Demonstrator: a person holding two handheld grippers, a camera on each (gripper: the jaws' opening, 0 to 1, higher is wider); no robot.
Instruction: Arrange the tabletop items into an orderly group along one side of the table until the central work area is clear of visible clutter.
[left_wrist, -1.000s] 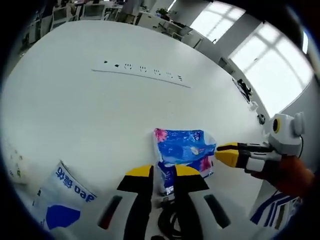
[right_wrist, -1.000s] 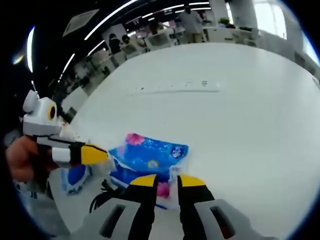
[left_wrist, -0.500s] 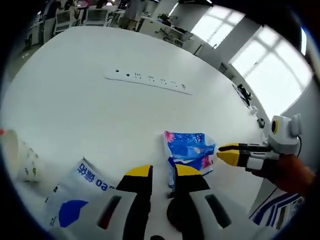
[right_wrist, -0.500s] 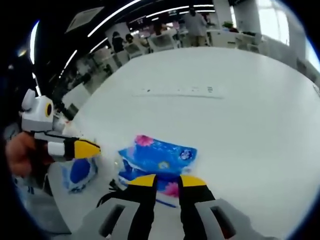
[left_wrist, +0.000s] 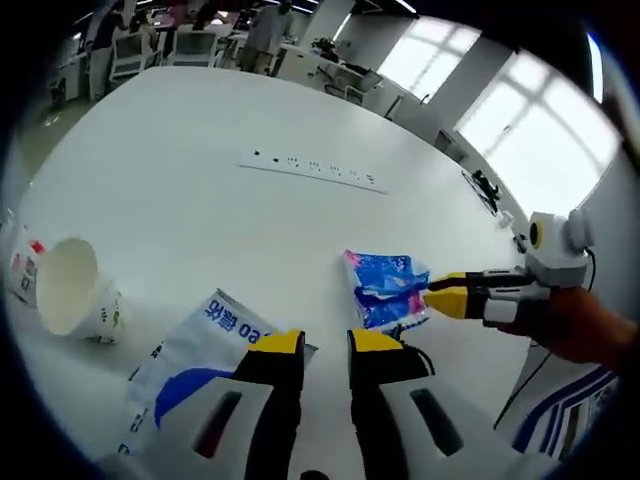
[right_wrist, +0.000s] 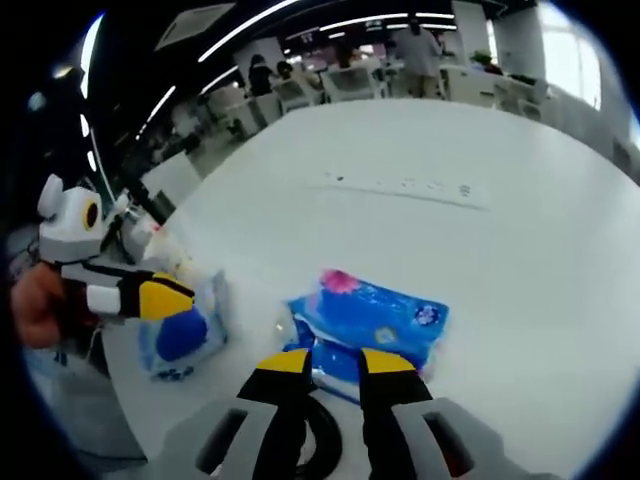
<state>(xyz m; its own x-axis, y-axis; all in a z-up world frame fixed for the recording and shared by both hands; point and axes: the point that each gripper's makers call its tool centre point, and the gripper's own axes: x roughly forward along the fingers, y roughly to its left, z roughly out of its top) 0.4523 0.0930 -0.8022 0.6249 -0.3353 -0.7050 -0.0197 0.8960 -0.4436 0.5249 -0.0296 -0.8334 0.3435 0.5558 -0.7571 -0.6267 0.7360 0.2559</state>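
Since the earlier frames the left gripper has drawn back from the blue floral tissue pack; one second ago the pack's edge sat between its jaws, and now the jaws stand slightly parted with nothing between them, just over the white-and-blue plastic pouch. The right gripper has its jaws over the near edge of the pack; whether they clamp it cannot be told from either view. The pack lies on the white desk near its edge, the pouch beside it, a tipped paper cup further left, and a black cable coil under the right gripper. Risks: the thin wrapper may slip or tear if pinched only at its edge; dragging the pack may snag the cable; the light cup may roll if bumped.
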